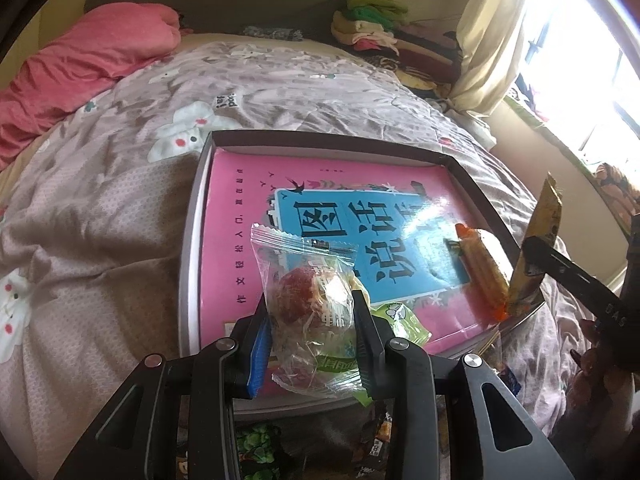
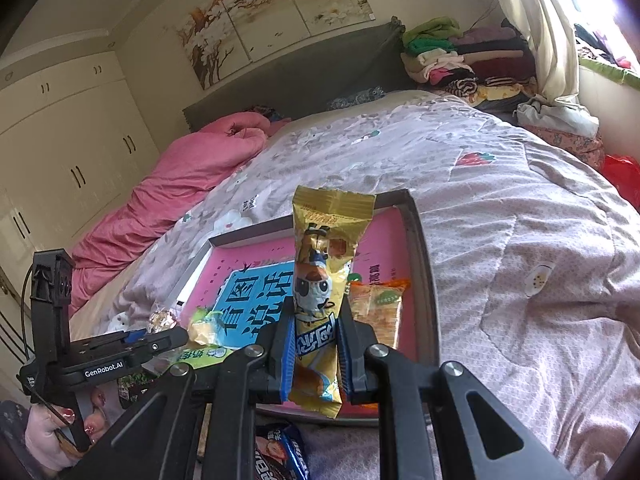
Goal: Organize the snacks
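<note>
Both loads hover over the tray (image 1: pixel 192 240) on the bed: left gripper (image 1: pixel 312 316) clamps the clear-wrapped pastry (image 1: pixel 308 300), right gripper (image 2: pixel 316 344) grips the yellow snack (image 2: pixel 320 280) (upright). Next, I'd say: lower, release beside the orange packet (image 2: pixel 378 312).

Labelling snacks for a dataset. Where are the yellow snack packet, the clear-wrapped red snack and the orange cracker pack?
yellow snack packet (image 2: pixel 320 280), right wrist view, on its printed middle.
clear-wrapped red snack (image 1: pixel 308 292), left wrist view, on the red filling.
orange cracker pack (image 1: pixel 482 268), left wrist view, on its middle.
</note>
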Tool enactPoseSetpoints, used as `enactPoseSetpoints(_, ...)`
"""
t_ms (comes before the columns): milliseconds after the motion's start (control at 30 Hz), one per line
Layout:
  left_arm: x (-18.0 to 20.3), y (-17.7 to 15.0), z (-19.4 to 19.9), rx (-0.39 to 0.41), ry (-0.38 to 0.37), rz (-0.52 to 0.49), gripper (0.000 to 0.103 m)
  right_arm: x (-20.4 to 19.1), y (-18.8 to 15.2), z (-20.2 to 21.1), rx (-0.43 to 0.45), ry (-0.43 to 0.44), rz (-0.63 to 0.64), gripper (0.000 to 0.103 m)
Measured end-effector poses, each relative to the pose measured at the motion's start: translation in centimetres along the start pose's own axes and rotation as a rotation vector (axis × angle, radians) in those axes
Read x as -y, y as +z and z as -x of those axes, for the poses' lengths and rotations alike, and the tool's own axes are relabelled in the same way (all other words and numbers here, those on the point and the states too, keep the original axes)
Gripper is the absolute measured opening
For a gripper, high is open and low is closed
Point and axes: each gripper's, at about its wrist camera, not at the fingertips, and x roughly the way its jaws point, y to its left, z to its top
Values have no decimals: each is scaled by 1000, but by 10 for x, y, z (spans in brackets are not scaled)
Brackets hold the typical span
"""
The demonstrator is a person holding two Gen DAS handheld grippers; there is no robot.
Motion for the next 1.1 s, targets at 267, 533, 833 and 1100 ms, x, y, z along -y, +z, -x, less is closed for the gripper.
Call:
enactPoseSetpoints(267,1,1,-3,6,-23,13,37,-2,-2,-13,-37,10,11,19)
enactPoseSetpoints(533,-9,2,4,25,-20,44,37,-2,-5,-22,-58,17,20,19)
enactPoseSetpoints(833,-20,0,0,11,7,61,37,-6,-10,-32,-91,26,39,19)
enactPoseSetpoints(1100,-20,-2,-4,-6,14,55,37,-10,-11,-44,-126,44,53,19)
